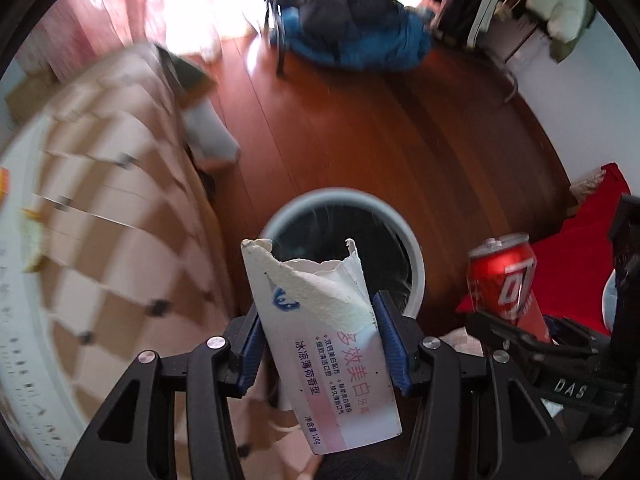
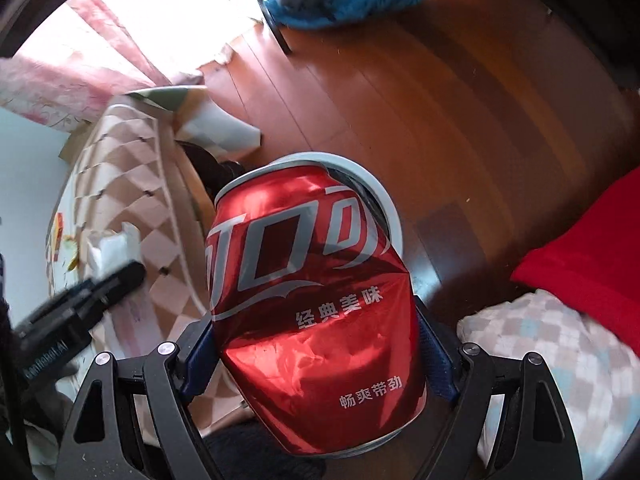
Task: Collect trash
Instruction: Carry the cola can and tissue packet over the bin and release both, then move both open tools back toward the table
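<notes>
Wooden floor [image 1: 360, 128] holds bin [image 1: 414, 248]; checkered bed [image 1: 120, 208] beside it.

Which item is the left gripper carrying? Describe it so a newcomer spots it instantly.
Start at the round grey-rimmed bin on the wooden floor. Just in front of it, the left gripper clamps a torn toothpaste box: white-and-pink card with a ragged open top, unlike the crumpled red can beside it.
</notes>
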Tool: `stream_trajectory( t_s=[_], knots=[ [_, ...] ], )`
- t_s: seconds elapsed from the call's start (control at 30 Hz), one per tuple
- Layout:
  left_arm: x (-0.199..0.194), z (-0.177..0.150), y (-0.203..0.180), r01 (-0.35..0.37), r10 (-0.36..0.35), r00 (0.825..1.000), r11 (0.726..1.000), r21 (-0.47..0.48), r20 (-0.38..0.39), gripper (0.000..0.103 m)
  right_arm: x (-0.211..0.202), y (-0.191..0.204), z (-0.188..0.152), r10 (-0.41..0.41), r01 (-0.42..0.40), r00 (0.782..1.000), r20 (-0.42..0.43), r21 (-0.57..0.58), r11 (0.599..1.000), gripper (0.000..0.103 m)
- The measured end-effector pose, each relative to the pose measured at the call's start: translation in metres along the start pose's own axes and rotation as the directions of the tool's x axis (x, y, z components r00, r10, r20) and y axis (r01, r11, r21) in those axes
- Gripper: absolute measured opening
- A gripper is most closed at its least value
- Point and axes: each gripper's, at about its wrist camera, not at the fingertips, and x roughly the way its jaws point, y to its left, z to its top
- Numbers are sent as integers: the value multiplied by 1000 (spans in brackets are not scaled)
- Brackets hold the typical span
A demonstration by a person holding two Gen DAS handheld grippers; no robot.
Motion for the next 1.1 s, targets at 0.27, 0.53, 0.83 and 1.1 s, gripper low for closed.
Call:
stream_trajectory(
  t_s=[0.27, 0.53, 0.83, 1.1],
  knots=[
    [54, 6, 4, -17, 7, 993, 996, -86, -116, 56, 79, -19, 52, 11, -12, 991, -136, -5, 1000, 86],
    [51, -11, 20, -90, 79, 991, 990, -107, -107, 103, 113, -26, 67, 80, -73, 984, -159, 52, 996, 103],
    [33, -16, 8, -182, 180, 983, 982, -60, -30, 103, 74, -29, 26, -106, 106, 993, -56, -2, 994, 103],
    [17, -24, -1, -225, 226, 974, 974, -20, 10, 103, 27, -30, -11, -186, 186, 982, 23, -31, 982, 103]
  ],
)
